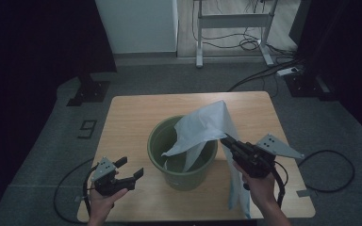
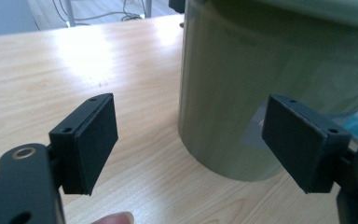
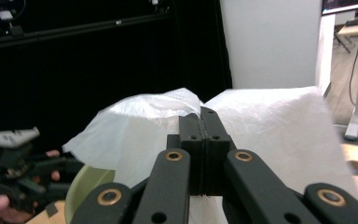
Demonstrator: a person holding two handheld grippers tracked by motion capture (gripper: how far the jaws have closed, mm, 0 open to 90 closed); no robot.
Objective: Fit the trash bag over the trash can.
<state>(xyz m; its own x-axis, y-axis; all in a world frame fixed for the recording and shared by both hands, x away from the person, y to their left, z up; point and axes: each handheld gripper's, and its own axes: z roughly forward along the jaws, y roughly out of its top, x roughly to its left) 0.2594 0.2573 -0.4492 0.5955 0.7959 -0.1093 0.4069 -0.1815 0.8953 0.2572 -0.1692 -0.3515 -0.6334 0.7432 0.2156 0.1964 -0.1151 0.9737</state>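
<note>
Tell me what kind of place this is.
Probably a lab or recording studio, not a home: a small wooden table on grey carpet, black curtains around it, cables across the floor, and an office desk frame behind.

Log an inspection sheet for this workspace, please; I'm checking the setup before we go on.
Surface: wooden table, bare around the bin.
Job's things: green bin upright mid-table; white bag held up over it, one part hanging into the bin, another down the bin's right side.
Clutter: nothing seen.
Grippers: left gripper open, beside the bin, holding nothing; right gripper shut on the bag.
Cables: one cable trails from each gripper to the floor; more under the desk.
Surroundings: grey floor, white wall, black curtains.
</note>
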